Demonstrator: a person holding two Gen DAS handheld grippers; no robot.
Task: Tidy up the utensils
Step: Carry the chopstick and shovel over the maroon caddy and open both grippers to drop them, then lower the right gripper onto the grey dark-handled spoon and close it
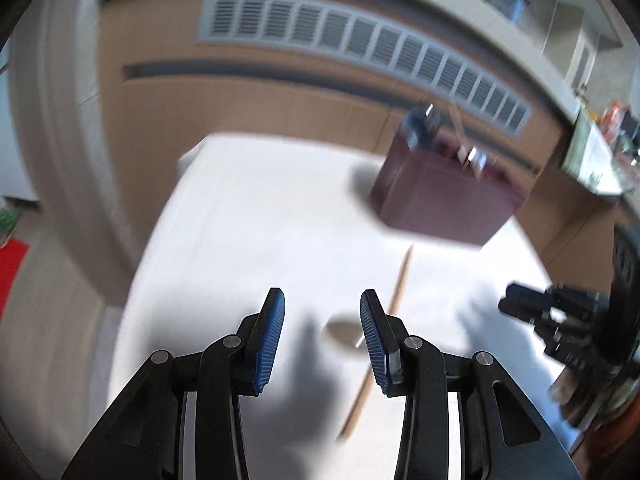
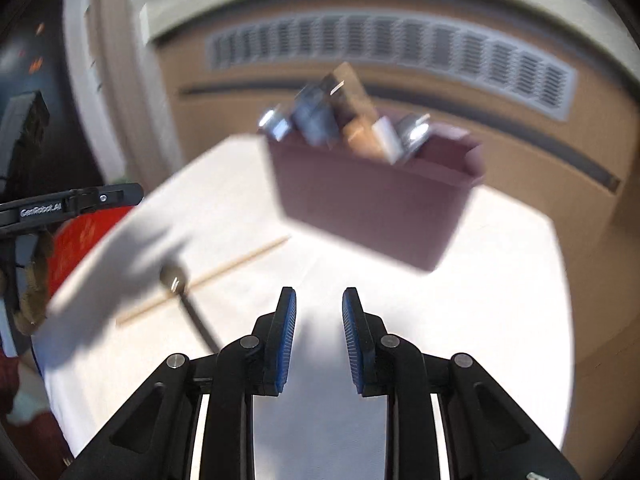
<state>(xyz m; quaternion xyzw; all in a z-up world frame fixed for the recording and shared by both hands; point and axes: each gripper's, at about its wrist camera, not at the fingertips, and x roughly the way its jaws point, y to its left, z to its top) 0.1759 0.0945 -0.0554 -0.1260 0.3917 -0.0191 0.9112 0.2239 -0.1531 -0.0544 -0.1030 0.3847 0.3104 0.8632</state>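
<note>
Both claws, left gripper (image 1: 322, 336) and right gripper (image 2: 319, 340), hang apart, empty; near spoon (image 2: 175, 276) and chopstick (image 2: 208, 278) overlap, risking a snagged pickup.

The white bench (image 2: 500, 280) carries a maroon utensil box (image 2: 372, 208) toward its far edge, with a chopstick (image 2: 208, 278) and spoon (image 2: 175, 276) nearer.

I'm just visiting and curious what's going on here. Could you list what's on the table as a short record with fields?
surface: white table
holder: maroon box, upright, utensils sticking out
loose items: chopstick and spoon, lying on the table, crossing each other
left hand-held gripper: open, empty, above the spoon
right hand-held gripper: open, empty, facing the box
image quality: blurred, so the utensils in the box are hard to identify
</note>
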